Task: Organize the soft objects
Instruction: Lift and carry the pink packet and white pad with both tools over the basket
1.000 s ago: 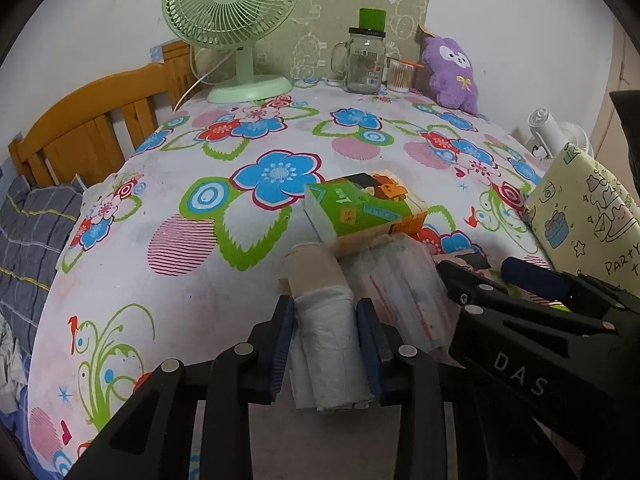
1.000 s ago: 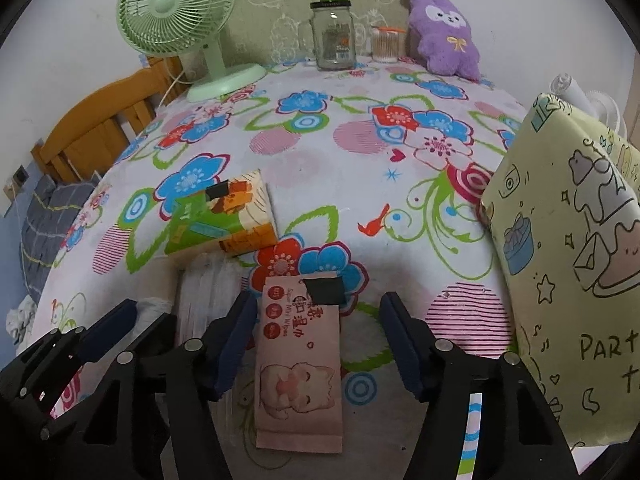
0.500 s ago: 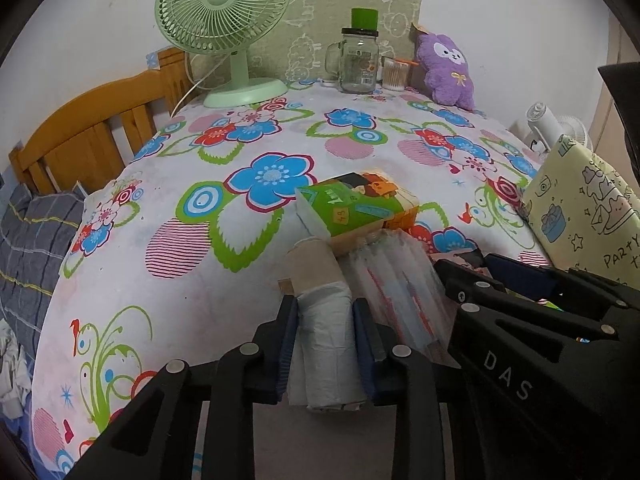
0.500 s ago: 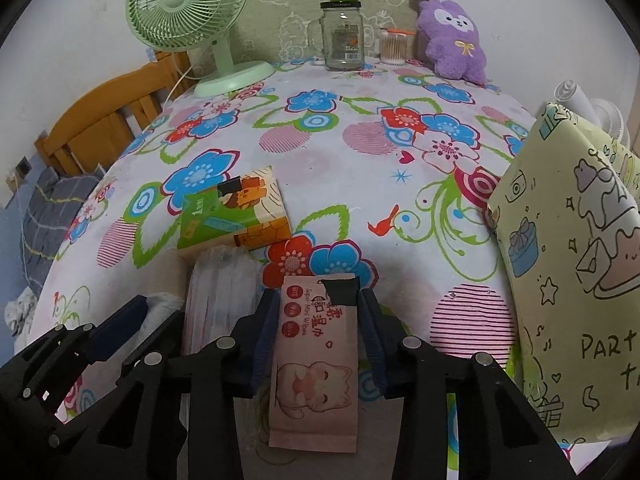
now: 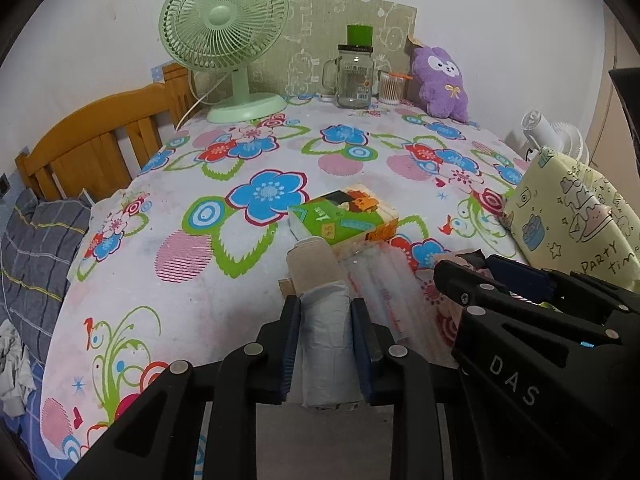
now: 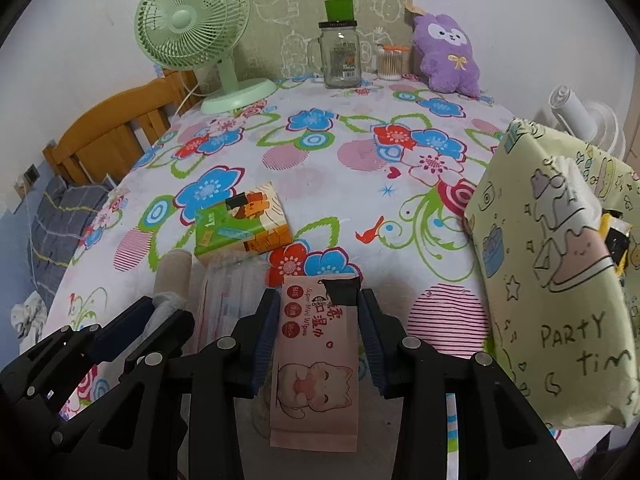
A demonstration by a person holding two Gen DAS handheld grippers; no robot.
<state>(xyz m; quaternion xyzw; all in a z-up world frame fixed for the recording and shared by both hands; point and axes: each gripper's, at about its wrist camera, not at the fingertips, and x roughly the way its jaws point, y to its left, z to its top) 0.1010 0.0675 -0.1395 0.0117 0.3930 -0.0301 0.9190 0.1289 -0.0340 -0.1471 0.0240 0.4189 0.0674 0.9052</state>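
Observation:
A pale grey roll of thin plastic with a brown cardboard core (image 5: 323,320) lies at the near edge of the flowered tablecloth (image 5: 192,288). My left gripper (image 5: 325,316) has a pad on each side of it, its jaws still closing and pressing the roll in. In the right wrist view my right gripper (image 6: 318,308) is shut on a pink pack of wet wipes (image 6: 316,352) with a cat picture. Between the two lies a clear plastic packet (image 6: 230,288). A green and orange tissue pack (image 5: 346,220) sits just beyond.
A yellow "Party time" bag (image 6: 552,264) stands at the right edge. At the back stand a green fan (image 5: 224,40), a glass jar (image 5: 354,76), a cup of swabs (image 5: 390,87) and a purple plush (image 5: 440,82). A wooden bed frame (image 5: 96,144) lies left.
The right jaws have come in from wide apart onto the wipes pack. The left jaws have squeezed the roll tighter. Both views have pulled back slightly.

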